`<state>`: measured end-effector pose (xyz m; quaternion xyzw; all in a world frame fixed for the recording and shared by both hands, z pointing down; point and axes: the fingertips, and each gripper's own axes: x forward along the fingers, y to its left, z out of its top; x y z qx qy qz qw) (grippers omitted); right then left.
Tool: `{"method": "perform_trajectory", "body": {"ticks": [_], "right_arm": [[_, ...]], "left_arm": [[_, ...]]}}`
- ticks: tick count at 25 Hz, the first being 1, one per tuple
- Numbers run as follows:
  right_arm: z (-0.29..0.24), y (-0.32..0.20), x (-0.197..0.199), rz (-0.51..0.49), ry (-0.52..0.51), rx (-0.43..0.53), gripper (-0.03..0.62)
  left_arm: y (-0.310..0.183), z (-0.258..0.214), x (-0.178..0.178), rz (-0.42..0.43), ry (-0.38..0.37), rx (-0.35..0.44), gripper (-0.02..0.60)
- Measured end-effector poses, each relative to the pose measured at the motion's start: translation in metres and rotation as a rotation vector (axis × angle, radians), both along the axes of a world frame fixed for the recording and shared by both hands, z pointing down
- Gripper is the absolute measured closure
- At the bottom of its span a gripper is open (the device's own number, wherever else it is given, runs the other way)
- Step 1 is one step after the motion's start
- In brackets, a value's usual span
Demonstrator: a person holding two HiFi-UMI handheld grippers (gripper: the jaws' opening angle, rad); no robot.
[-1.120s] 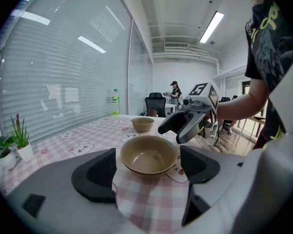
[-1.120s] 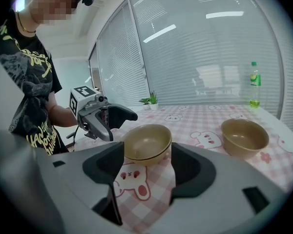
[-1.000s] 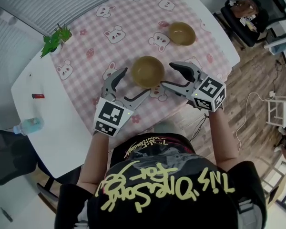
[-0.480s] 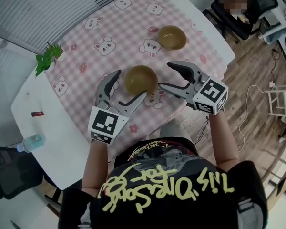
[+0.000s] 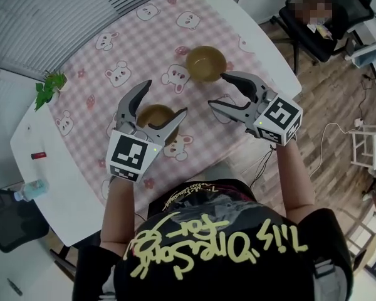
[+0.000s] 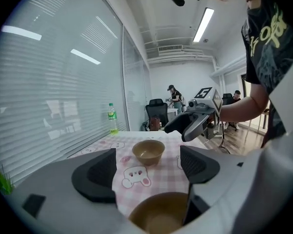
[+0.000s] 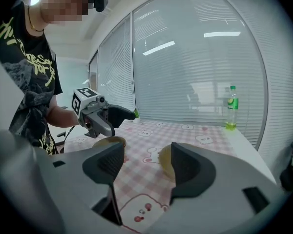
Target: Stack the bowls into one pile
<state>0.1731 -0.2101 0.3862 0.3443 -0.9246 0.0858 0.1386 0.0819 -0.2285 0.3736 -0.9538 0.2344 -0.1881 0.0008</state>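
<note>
Two bowls on the table [image 5: 57,168]: my left claw [image 5: 165,99] gapes astride the front-edge bowl [image 5: 154,115]; my right claw [image 5: 218,89], spread empty, beside the far bowl [image 5: 205,63].

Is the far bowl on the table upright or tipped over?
Upright: the far bowl rests on its base, opening facing up.

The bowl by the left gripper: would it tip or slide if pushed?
Likely slides rather than tips: the bowl sits low and wide on the flat tablecloth. Probably rigid: its rim holds a clean circle. Its smooth wall may slip.
</note>
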Motion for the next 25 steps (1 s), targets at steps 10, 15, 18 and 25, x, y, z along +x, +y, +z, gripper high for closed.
{"method": "perform_trajectory", "body": {"ticks": [10, 15, 18, 25], "right_arm": [[0.007, -0.026, 0.051, -0.057, 0.048, -0.006, 0.309], [0.02, -0.037, 0.057, -0.097, 0.071, -0.015, 0.309], [0.028, -0.041, 0.061, -0.122, 0.078, -0.033, 0.309], [0.047, -0.046, 0.066, -0.176, 0.102, -0.063, 0.309]], "left_arm": [[-0.021, 0.015, 0.059, 0.027, -0.064, -0.024, 0.172], [-0.03, 0.028, 0.071, 0.029, -0.105, -0.031, 0.172], [-0.035, 0.037, 0.076, 0.029, -0.135, -0.039, 0.172], [-0.043, 0.059, 0.083, 0.059, -0.229, -0.055, 0.17]]}}
